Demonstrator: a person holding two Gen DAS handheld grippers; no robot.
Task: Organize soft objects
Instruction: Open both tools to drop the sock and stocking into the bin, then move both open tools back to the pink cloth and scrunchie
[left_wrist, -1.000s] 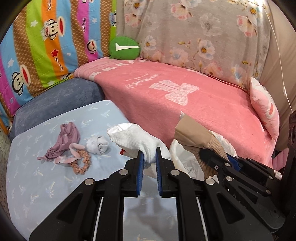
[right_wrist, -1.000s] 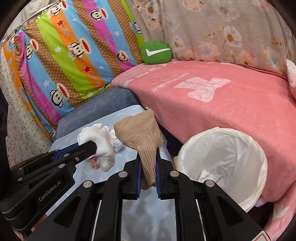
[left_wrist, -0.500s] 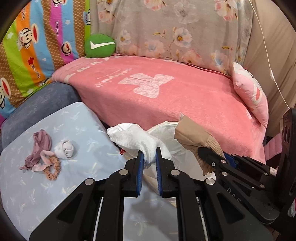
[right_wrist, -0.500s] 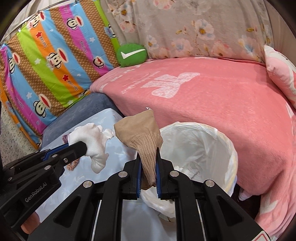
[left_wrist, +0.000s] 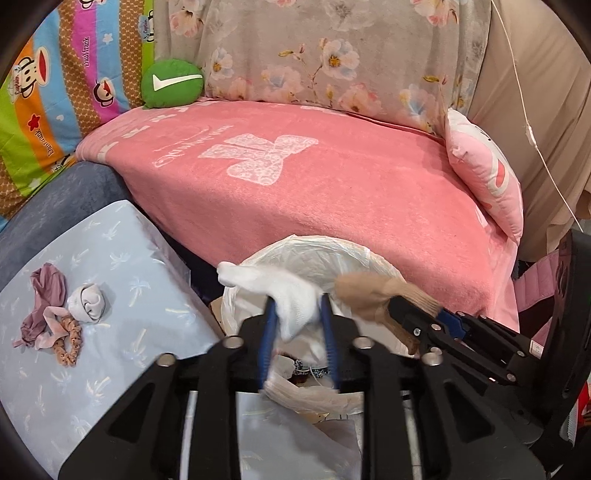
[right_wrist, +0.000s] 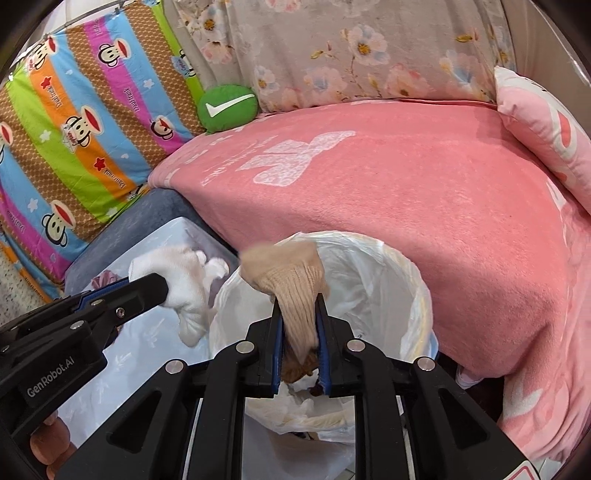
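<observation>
Both socks hang over the white-lined round bin (right_wrist: 402, 280). The left hand-held gripper (left_wrist: 297, 332) has parted around the white cotton sock (left_wrist: 291, 299); the right hand-held gripper (right_wrist: 299, 332), jaws slightly apart, loosely brackets the tan ribbed sock (right_wrist: 295, 280). Open wider, centred over the bin's mouth.
</observation>
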